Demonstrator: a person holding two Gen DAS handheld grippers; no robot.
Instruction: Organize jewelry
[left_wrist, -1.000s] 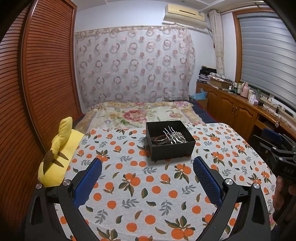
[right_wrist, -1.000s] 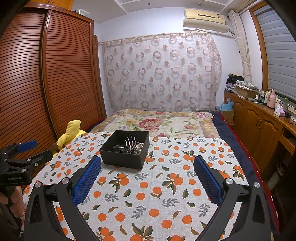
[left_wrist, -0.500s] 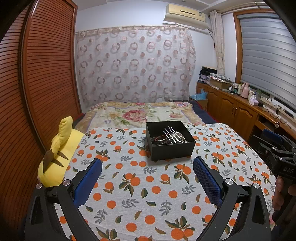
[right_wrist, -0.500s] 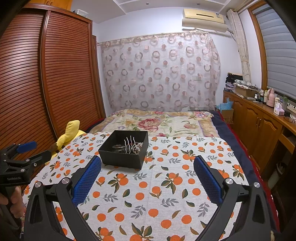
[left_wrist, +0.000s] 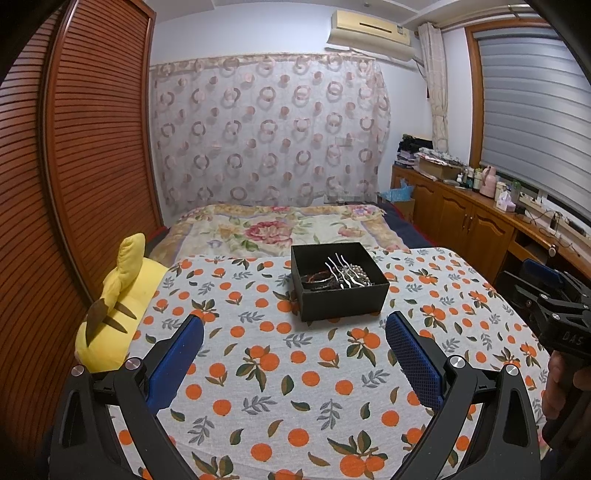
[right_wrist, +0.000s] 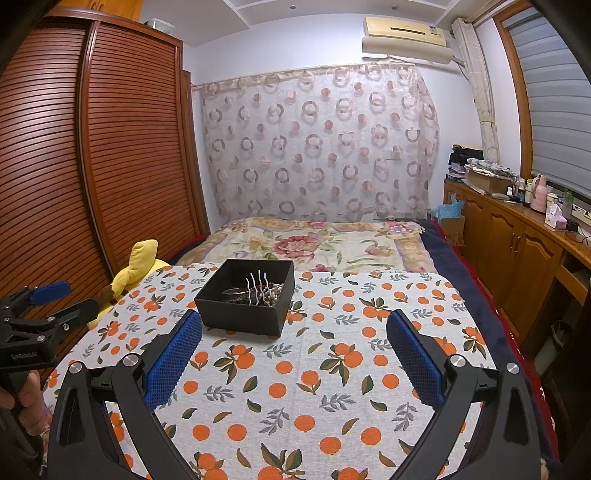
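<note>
A black open box stands on the orange-print tablecloth; it also shows in the right wrist view. Inside lie a silver wavy hair fork, a bead strand and dark bangles; the same hair fork shows in the right wrist view. My left gripper is open and empty, hovering in front of the box. My right gripper is open and empty, in front of the box and to its right.
A yellow plush toy lies at the table's left edge. A floral bed lies behind the table. A slatted wooden wardrobe stands left, and wooden cabinets with clutter stand right.
Both grippers have drifted very slightly; the box and jewelry have not moved. Both stay open.
</note>
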